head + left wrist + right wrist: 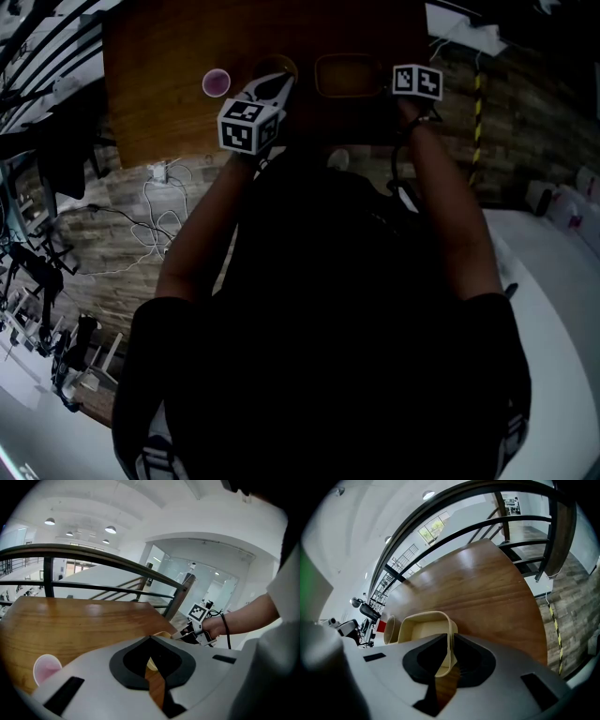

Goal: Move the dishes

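Observation:
A cream rectangular dish (423,629) (347,75) sits on the wooden table (487,588) near its front edge. My right gripper (451,656) (389,86) is shut on the dish's near right rim. Just left of it is a round beige bowl (389,629) (281,66). My left gripper (151,660) (277,84) reaches it from the front, and a strip of cream rim shows pinched between its nearly closed jaws. A pink cup (47,667) (217,82) stands further left on the table. The head view is dark and my body hides most of it.
A dark metal railing (487,508) (93,557) runs behind the table. The table's right edge drops to a plank floor (567,606). White cables (155,202) lie on the floor at the left.

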The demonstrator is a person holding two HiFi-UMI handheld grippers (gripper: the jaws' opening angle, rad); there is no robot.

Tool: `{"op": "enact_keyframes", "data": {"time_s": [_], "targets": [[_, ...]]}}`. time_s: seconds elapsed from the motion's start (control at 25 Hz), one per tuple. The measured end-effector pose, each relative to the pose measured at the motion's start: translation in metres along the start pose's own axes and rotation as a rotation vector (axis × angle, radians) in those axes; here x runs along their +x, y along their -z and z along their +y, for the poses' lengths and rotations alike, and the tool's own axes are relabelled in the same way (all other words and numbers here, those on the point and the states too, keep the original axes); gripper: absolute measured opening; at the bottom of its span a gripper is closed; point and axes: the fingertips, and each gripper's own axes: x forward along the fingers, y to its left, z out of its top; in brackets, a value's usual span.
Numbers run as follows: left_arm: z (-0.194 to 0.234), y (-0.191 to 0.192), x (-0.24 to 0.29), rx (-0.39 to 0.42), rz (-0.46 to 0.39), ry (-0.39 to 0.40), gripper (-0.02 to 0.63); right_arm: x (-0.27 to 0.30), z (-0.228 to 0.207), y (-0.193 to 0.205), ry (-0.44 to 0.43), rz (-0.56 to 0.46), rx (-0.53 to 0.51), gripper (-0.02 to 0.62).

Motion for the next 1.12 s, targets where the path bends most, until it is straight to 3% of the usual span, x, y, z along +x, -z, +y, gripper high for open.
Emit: {"op": "enact_keyframes", "data": {"time_s": [0.2,0.52,0.88,1.12], "targets": [[-0.007,-0.007,-0.003,-0.015,-0.02,0.001,-0.005,-0.013,0.002,-0.003,0.004,-0.032,-0.027,0.043],[-0.051,-0.011,-0.013,0.046,-0.057,0.005,-0.005,-0.059,0.015,-0.001,-0.011,-0.137,-0.11,0.03],[-0.096,-0.005,-0.057,0.045,-0.15,-0.045,-0.005,-0.119,0.054,0.049,-0.119,-0.234,-0.26,0.011],[-0.117,0.027,-0.086,0.054,-0.142,-0.032,-0.005,-0.145,0.091,0.086,-0.148,-0.285,-0.324,0.011]]}}
